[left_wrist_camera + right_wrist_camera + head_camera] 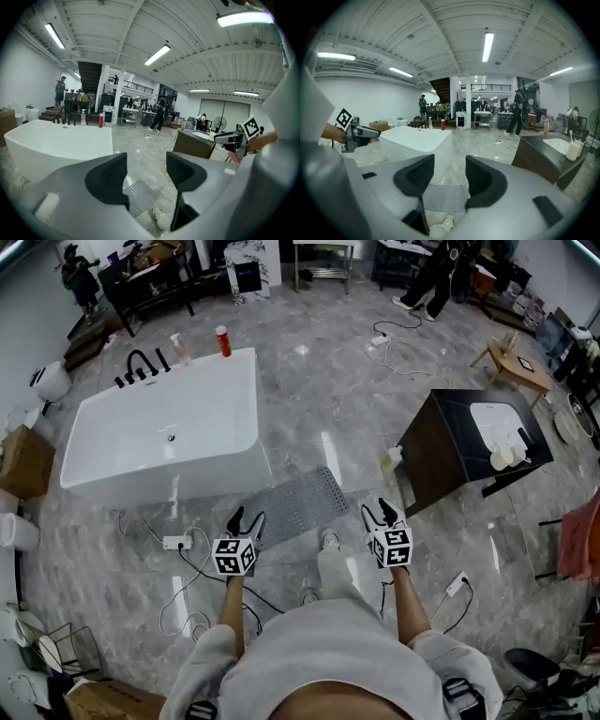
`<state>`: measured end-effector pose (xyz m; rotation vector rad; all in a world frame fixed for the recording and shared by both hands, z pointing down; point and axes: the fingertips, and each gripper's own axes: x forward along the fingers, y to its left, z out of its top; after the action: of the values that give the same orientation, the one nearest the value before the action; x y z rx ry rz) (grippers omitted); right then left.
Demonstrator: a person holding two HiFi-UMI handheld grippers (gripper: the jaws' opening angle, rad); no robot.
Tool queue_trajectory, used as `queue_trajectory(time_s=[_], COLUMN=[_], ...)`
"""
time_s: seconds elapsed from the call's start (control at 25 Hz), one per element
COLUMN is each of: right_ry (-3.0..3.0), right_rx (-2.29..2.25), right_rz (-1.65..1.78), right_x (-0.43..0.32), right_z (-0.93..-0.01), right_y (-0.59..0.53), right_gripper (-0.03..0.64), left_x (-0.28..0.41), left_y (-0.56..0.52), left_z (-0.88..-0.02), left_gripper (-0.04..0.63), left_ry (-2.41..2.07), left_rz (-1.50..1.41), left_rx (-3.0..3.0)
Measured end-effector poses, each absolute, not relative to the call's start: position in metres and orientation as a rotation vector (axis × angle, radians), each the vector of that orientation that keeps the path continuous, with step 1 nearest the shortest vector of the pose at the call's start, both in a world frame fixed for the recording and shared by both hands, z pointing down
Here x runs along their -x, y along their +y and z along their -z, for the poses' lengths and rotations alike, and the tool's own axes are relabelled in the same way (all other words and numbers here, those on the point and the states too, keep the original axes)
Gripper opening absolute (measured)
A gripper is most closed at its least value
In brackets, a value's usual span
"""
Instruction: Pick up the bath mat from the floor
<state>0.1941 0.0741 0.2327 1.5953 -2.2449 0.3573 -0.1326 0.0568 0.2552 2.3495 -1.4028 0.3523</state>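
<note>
The grey studded bath mat (298, 502) lies flat on the marble floor beside the white bathtub (159, 432), just ahead of my shoe. It shows low between the jaws in the left gripper view as the mat (139, 197) and in the right gripper view as the mat (445, 198). My left gripper (248, 517) hovers in the air over the mat's near left corner, jaws open and empty. My right gripper (382, 511) hangs to the right of the mat, also open with nothing in it.
A dark vanity cabinet (469, 446) with a white basin stands right of the mat. Power strips and cables (183, 545) trail on the floor near the tub. A red bottle (223, 340) stands on the tub's rim. People (441, 277) stand at the far end.
</note>
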Motion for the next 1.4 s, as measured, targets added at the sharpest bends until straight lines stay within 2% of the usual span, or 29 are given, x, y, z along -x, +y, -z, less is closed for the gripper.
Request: queue_trajectory(time_s=[1.4], right_ry=[-2.373], right_rx=[-1.249], right_rz=[-0.396], right_x=[-0.229], right_z=[-0.266], right_y=[-0.227], right_gripper=[0.218], left_x=[0.108], left_y=[-0.140], left_z=[-0.282], left_gripper=[0.262], left_ry=[-1.649], left_rz=[-0.465], left_rx=[-2.027])
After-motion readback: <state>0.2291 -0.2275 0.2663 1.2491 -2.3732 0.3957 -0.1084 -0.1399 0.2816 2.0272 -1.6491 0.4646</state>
